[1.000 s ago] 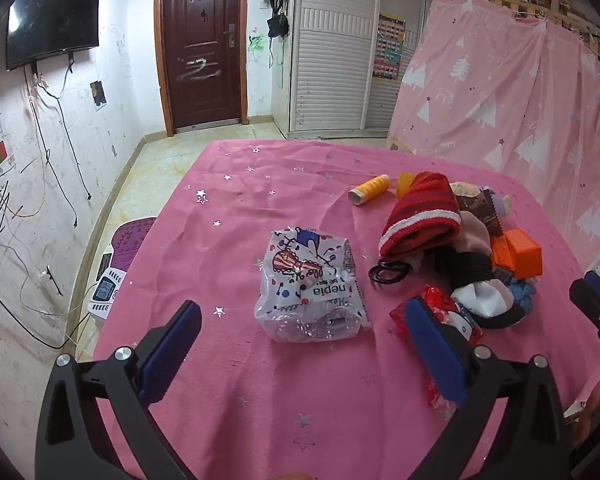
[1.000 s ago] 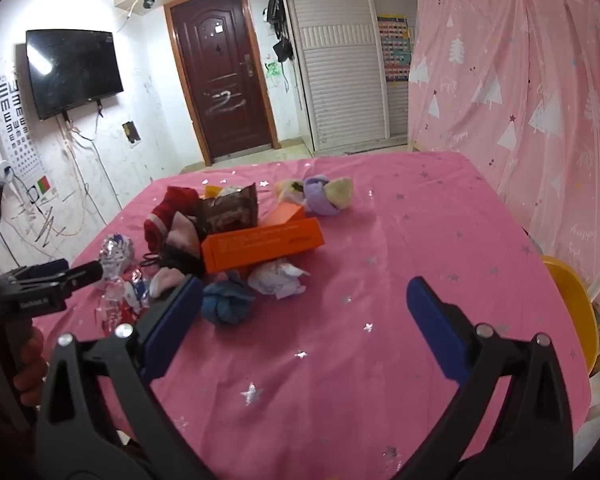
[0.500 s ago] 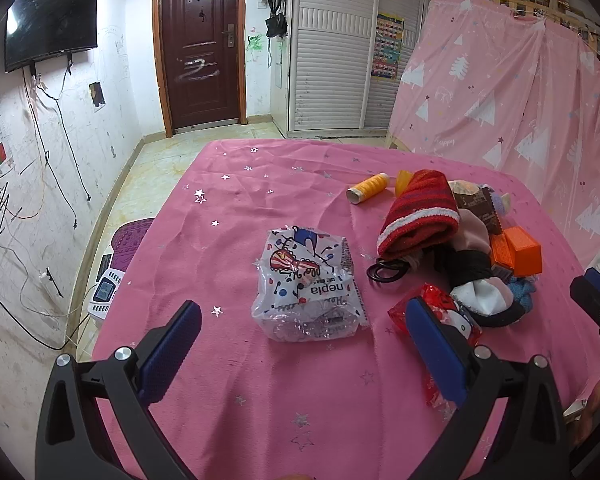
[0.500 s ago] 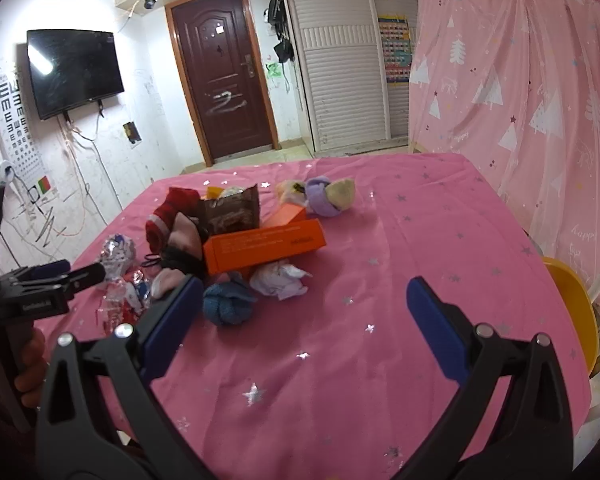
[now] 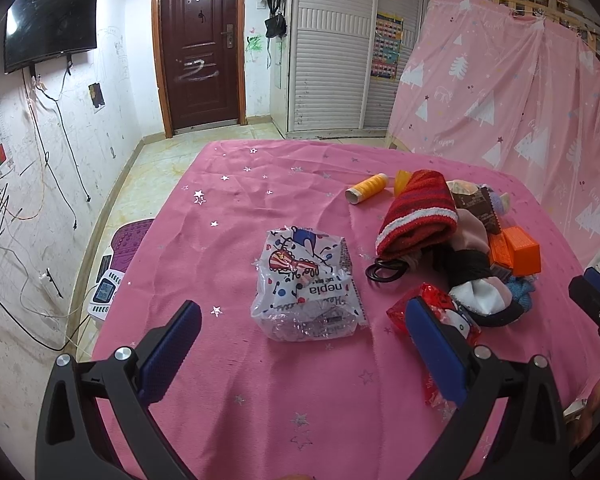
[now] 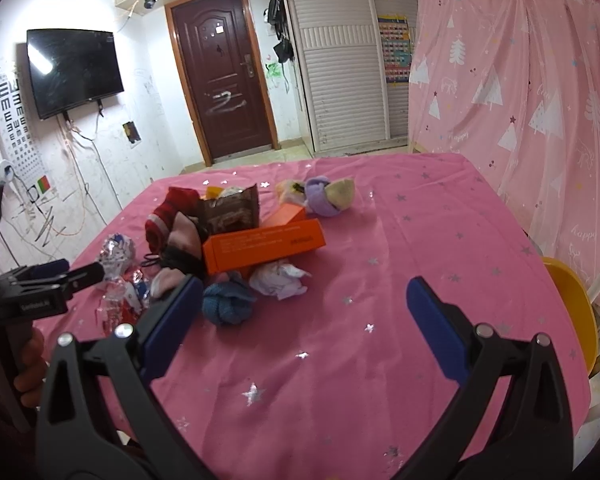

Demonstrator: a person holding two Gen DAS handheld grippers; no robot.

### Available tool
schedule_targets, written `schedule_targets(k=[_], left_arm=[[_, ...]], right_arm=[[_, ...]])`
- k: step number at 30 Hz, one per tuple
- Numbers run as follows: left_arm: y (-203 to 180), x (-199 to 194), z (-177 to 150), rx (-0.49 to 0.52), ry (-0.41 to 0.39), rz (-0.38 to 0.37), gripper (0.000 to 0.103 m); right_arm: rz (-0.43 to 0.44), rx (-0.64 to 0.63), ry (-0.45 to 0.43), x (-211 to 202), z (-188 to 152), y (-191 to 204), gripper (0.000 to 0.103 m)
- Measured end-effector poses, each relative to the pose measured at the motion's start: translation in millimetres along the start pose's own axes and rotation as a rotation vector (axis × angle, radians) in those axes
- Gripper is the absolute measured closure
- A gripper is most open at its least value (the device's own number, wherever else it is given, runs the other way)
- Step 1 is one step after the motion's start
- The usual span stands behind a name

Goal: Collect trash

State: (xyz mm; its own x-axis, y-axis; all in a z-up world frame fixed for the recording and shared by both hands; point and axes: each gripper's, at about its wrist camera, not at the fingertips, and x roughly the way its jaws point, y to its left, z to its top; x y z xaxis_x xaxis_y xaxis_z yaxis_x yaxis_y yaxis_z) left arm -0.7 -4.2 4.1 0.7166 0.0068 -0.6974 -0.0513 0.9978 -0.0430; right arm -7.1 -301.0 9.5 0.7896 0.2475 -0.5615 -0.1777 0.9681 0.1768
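Note:
A crumpled clear plastic wrapper with cartoon print (image 5: 306,286) lies on the pink tablecloth (image 5: 260,380), just ahead of my left gripper (image 5: 300,354), which is open and empty. A red shiny wrapper (image 5: 436,312) lies behind its right finger. In the right wrist view my right gripper (image 6: 300,330) is open and empty above the cloth; a crumpled white paper (image 6: 278,280), an orange box (image 6: 264,244) and a brown snack bag (image 6: 232,212) lie ahead of it. The left gripper also shows in that view at the left edge (image 6: 60,276).
Socks, a red striped hat (image 5: 418,212), a blue yarn ball (image 6: 226,304), a yellow thread spool (image 5: 366,188) and black hair ties (image 5: 384,270) are heaped on the table. A yellow chair (image 6: 572,308) stands by the right edge. A pink curtain (image 6: 520,100) hangs behind.
Both grippers have shifted only slightly; the objects sit a little higher in the views. Nothing was grasped or moved.

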Motion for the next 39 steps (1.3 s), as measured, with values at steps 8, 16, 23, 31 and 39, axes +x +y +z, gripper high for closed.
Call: schedule_targets(k=[8,16,23,31,39], left_arm=[[0.8,1.2,-1.6,0.001,-0.001,0.001,0.008],[-0.1,0.8,-2.3,0.003,-0.001,0.001,0.008],[-0.1,0.3,-2.6,0.003,-0.001,0.001,0.008],[0.4,0.5,-2.2,0.004,-0.003,0.002,0.008],[-0.2,0.5,-2.4,0.005,-0.003,0.002,0.008]], right_arm=[[-0.002,-0.002,0.0,-0.5,0.0,-0.2,0.005],[-0.002,-0.001,0.001,-0.8,0.1,-1.3,0.005],[-0.003,-0.001,-0.001,-1.1,-0.1,-1.2,0.005],[-0.003,-0.003,-0.001,-0.7,0.0,-1.0,0.005],[-0.002,-0.003,-0.001,-1.7,0.6,-1.7,0.005]])
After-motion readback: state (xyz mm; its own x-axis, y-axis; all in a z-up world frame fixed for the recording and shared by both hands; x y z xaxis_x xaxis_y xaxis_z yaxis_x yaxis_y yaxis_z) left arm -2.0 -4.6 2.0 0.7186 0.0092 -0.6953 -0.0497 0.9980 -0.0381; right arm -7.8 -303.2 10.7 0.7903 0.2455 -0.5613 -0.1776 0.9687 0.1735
